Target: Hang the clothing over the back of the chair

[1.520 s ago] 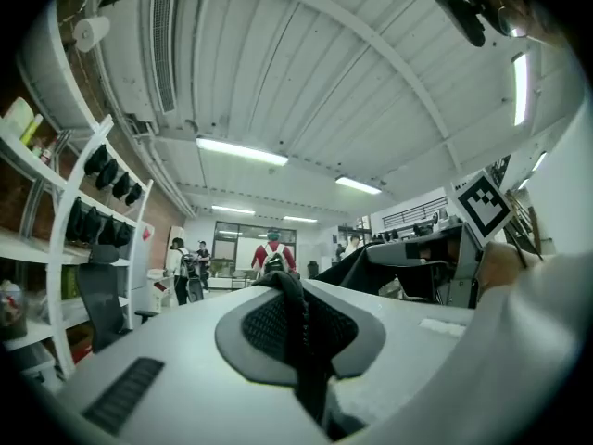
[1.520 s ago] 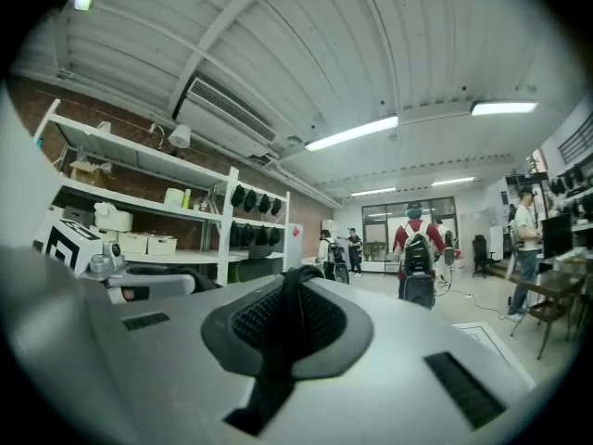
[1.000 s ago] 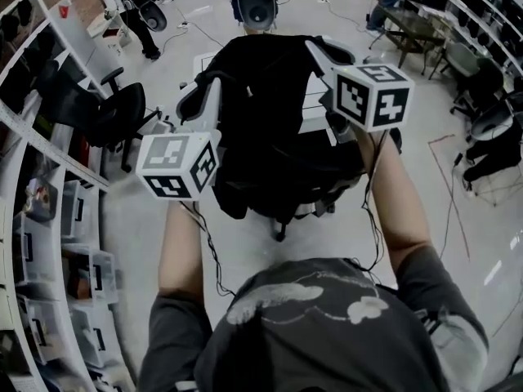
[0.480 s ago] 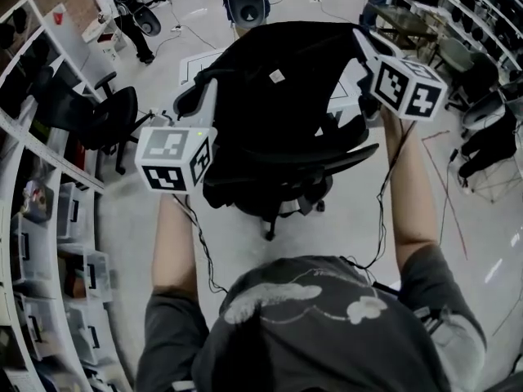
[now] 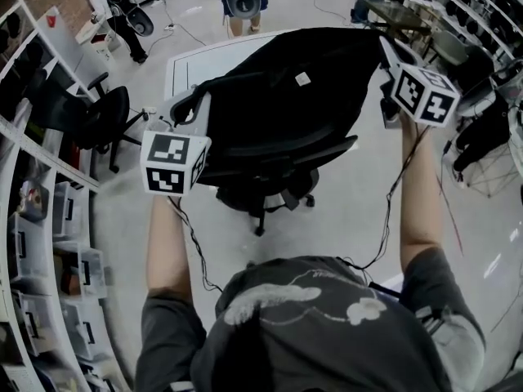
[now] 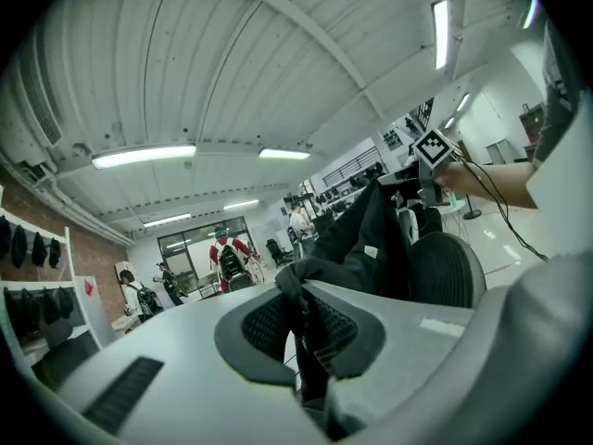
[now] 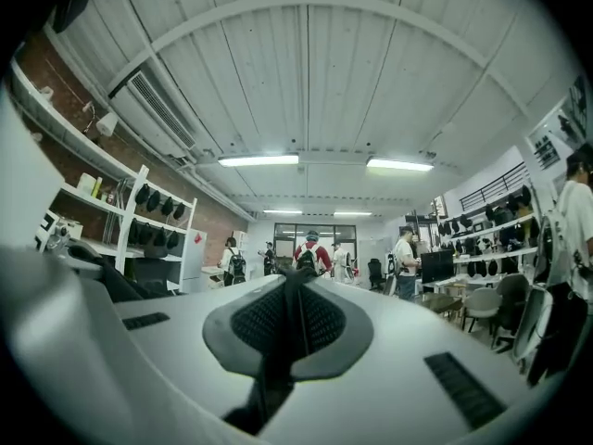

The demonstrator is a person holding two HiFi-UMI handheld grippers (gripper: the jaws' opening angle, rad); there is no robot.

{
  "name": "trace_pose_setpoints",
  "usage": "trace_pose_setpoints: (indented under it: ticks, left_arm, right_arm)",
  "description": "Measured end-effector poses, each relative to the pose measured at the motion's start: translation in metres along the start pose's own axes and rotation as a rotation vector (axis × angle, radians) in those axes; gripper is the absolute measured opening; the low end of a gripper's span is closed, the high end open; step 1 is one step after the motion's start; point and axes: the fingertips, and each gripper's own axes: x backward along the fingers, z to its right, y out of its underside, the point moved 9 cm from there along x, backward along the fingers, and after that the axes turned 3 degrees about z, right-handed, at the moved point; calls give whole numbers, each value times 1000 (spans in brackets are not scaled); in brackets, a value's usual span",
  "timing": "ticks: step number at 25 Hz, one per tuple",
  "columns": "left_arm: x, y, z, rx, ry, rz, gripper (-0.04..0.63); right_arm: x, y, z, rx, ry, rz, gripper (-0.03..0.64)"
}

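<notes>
**Garment Stretched Wide Above the Chair**

**Change from the earlier frames.** We find the black garment [image 5: 270, 96] spread much wider than a second ago, when it hung bunched in front of the chair [image 5: 261, 188]. The right gripper [image 5: 386, 49] has travelled outward to the right. The left gripper [image 5: 189, 104] has shifted only a little. A white label [image 5: 303, 78] on the cloth now faces up. A white table [image 5: 181, 64] now shows past the garment's left edge.

**Limits of view.** In the head view the garment covers the top of the chair, so we cannot tell whether the cloth touches the backrest. Only the curved lower back, the seat and the base show beneath it. The jaw tips of both grippers are masked by cloth in that view. The right gripper view shows only a thin strip of the garment.

**Gripper state.** In the left gripper view the jaws are closed on a bunched edge of the black garment [image 6: 298, 304]. The cloth runs from there towards the chair [image 6: 447, 269]. In the right gripper view the jaws are likewise clamped on a narrow fold of the black garment [image 7: 293, 318]. The garment hangs stretched between the two grippers, above the chair.
</notes>
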Motion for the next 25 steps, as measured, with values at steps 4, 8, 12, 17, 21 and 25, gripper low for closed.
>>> trace_pose_setpoints:
  ticks: [4, 8, 12, 17, 21, 25]
  left_arm:
    - [4, 9, 1, 33, -80, -47, 0]
    - [18, 16, -5, 79, -208, -92, 0]
    - [41, 16, -4, 114, -338, -101, 0]
    - [75, 2, 15, 95, -478, -87, 0]
    - [103, -8, 36, 88, -539, -68, 0]
    - [130, -19, 51, 57, -569, -35, 0]
  right_arm:
    - [13, 25, 0, -20, -79, -37, -5]
    - [24, 42, -9, -51, -168, -67, -5]
    - [34, 51, -13, -77, -261, -69, -5]
    - [43, 50, -12, -117, -363, -35, -5]
    - [53, 43, -15, -134, -426, 1, -5]
    - [64, 32, -30, -136, -459, 41, -5]
